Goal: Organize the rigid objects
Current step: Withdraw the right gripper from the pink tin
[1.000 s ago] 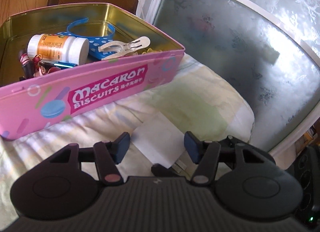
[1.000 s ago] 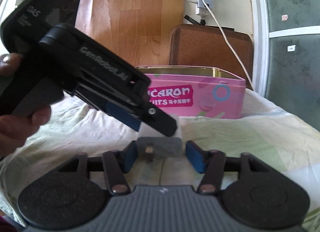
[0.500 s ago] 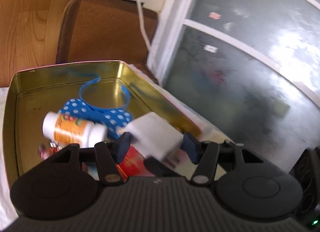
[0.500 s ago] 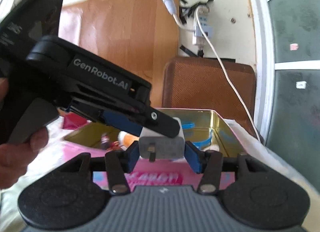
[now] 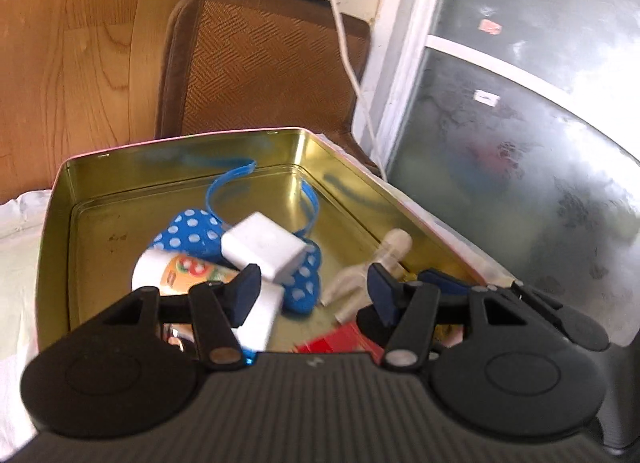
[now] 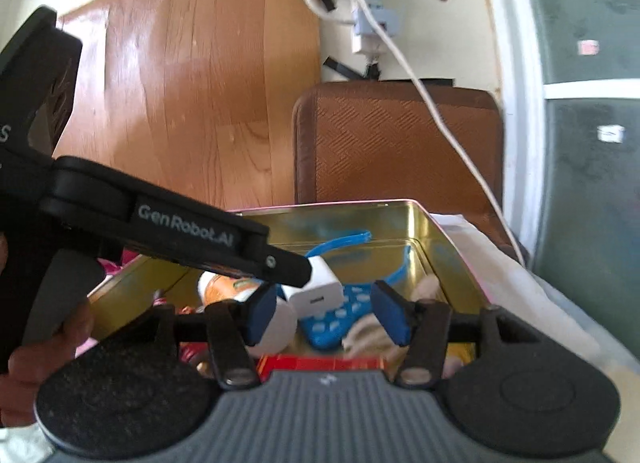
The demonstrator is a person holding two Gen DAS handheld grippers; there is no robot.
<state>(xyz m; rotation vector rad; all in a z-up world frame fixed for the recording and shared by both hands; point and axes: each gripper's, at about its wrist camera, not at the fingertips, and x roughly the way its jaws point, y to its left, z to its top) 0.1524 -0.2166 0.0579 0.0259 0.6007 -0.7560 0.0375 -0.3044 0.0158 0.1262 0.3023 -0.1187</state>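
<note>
Both tongs hang over the open biscuit tin (image 5: pixel 60 223) with their blue pads apart. Between the left tongs (image 5: pixel 312 291) nothing is gripped: the white charger block (image 5: pixel 264 251) sits beyond the pads, tilted, blurred, touching neither. The right tongs (image 6: pixel 326 313) are opening, and the same white charger block (image 6: pixel 320 289) lies past their pads, free of them, at about 11 o'clock from the midpoint.

Inside the gold-lined tin, the charger is on or just over a blue polka-dot bow (image 5: pixel 188 235) attached to a blue headband (image 5: pixel 224 183) that curves toward 12 o'clock. A white bottle with an orange label (image 5: pixel 176 275) lies on its side at 9 o'clock of the charger. A pale plastic clip (image 5: pixel 376 263) lies at 3 o'clock, near the tin's right wall. A red packet (image 5: pixel 340 339) shows at 6 o'clock, partly hidden by the tongs' body.

A hand (image 6: pixel 44 347) grips the left tool's handle.
</note>
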